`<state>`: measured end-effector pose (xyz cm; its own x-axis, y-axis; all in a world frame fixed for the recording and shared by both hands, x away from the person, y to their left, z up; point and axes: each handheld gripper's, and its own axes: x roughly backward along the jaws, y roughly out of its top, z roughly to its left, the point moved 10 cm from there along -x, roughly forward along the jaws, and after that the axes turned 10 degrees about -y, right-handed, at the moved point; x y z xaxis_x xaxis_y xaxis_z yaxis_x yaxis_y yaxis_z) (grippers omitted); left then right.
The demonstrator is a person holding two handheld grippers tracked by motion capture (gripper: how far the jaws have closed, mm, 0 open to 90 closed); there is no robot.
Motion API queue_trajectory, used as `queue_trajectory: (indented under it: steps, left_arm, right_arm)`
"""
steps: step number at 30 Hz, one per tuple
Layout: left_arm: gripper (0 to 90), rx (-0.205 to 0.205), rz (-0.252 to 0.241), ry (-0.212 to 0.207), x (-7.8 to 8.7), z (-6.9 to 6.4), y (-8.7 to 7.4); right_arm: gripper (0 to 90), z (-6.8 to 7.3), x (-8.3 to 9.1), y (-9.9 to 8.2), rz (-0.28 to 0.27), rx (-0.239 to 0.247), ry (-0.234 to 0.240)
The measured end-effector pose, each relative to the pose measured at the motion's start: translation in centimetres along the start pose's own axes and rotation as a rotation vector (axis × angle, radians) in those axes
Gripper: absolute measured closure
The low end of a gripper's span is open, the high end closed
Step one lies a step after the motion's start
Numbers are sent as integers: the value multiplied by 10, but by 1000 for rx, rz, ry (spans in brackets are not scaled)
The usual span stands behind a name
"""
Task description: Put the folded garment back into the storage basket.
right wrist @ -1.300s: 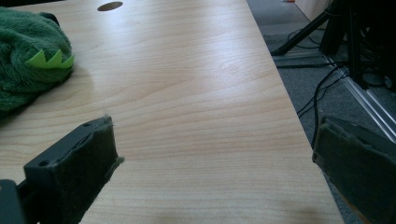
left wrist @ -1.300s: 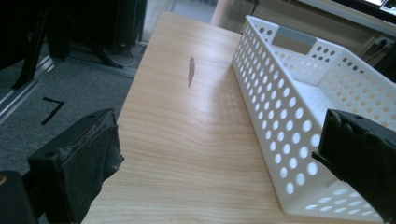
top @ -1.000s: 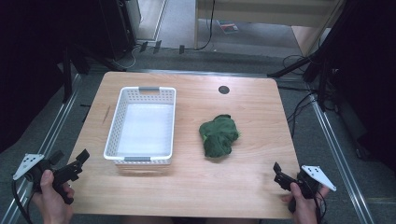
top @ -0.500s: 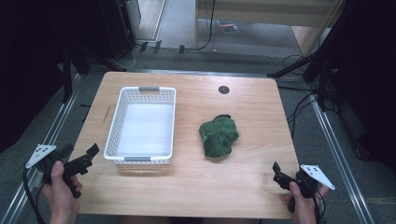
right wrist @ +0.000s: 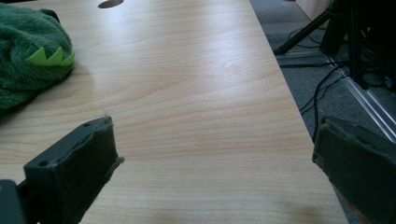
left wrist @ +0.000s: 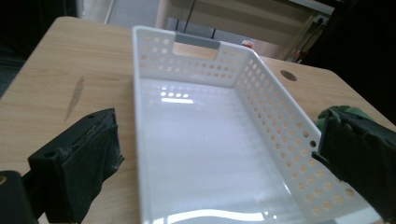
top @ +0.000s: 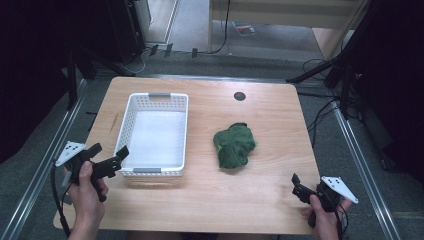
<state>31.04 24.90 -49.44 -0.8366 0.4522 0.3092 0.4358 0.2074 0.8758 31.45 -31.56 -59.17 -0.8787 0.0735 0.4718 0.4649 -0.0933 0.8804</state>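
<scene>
1. Left tool (top: 107,159): held in a hand (top: 89,187) over the near left part of the bench (top: 260,200), jaws spread wide, gripping nothing.
2. White basket (top: 155,135): straight ahead of the left tool, near end wall just beyond its jaw tips and apparently not touched. In the left gripper view, basket (left wrist: 201,135) seen between the two black jaws, long axis running away from the tool, perforated side walls, grey handle piece at the far end, bare floor inside.
3. Green plush toy (top: 234,145): on the bare bench, well apart from the left tool, beyond the basket's far-side wall; in the left gripper view, a green edge (left wrist: 341,112) peeking up behind one jaw.
4. Right tool (top: 298,189): held low at the near right corner of the bench, jaws also spread wide, holding nothing.
5. Relative to the right tool: plush toy ahead and off to the inner side, well apart, with open wood between. In the right gripper view, toy (right wrist: 28,56) at the upper left beyond one jaw, a row of light green felt spikes showing on it.
6. Round hole (top: 240,96) in the bench: far beyond the toy.
</scene>
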Motion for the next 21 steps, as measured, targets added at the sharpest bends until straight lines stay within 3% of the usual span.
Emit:
queue_trajectory:
  steps: [10, 18, 21]
  left_arm:
    - [0, -20, 14, -42, -26, -29, 4]
    - [0, -54, 41, -105, -57, -67, 4]
    - [0, -42, 36, -114, -68, -78, 4]
  right_arm:
    - [0, 0, 0, 0, 3, 2, 1]
    - [0, 0, 0, 0, 3, 3, 4]
    - [0, 1, 0, 0, 2, 4, 6]
